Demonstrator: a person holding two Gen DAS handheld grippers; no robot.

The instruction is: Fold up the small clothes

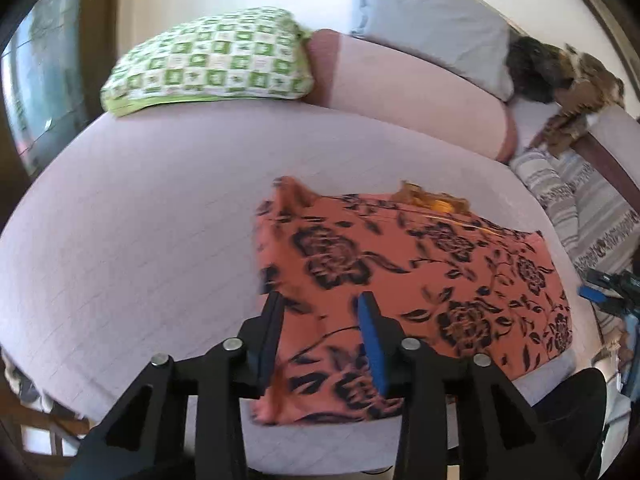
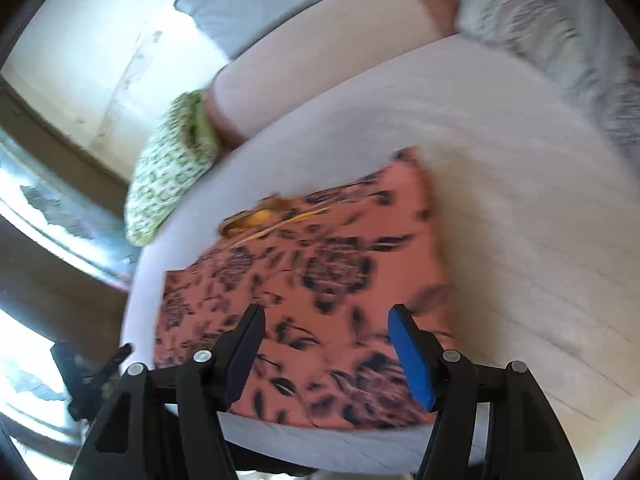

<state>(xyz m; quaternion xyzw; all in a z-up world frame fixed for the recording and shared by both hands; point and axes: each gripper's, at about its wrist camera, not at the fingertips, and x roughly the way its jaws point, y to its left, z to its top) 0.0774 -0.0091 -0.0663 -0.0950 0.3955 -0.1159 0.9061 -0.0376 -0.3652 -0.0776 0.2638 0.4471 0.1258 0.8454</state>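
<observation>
Left gripper (image 1: 320,300): jaws standing apart, nothing clamped. The salmon floral garment (image 1: 420,264) is showing through the gap, pads not pressing on it; can't tell if the tips are brushing the cloth. Right gripper (image 2: 326,314): jaws spread wider, also released, same garment (image 2: 320,280) visible between the fingers, no pinch.

Pose: both grippers are pointing down at a slant over the garment's near edge, entering from the bottom of each frame. In the left wrist view the right gripper (image 1: 604,288) is peeking in at the right edge, beside the garment's right side. Both views are motion-blurred.

Garment: lying folded into a rough rectangle on the pale quilted mattress (image 1: 140,240), near its front edge; centre-right in the left view, lower centre in the right view. Thin woven-looking fabric, salmon-orange with black rose and leaf print. An amber-yellow trim piece (image 1: 436,200) is poking out at the far edge, and a small flap is sticking up at the upper left corner in the left view.

Tool build: black rigid fingers with silver pivot pins, blue pads (image 1: 370,344) on the inner faces.

Around: green-and-white checked pillow (image 1: 212,60) upper left, pinkish bolster (image 1: 408,92) behind it, grey pillow (image 1: 432,20) top centre, dark brown furry item (image 1: 560,68) upper right, too blurred to identify, and grey striped fabric (image 1: 580,200) along the right edge.
</observation>
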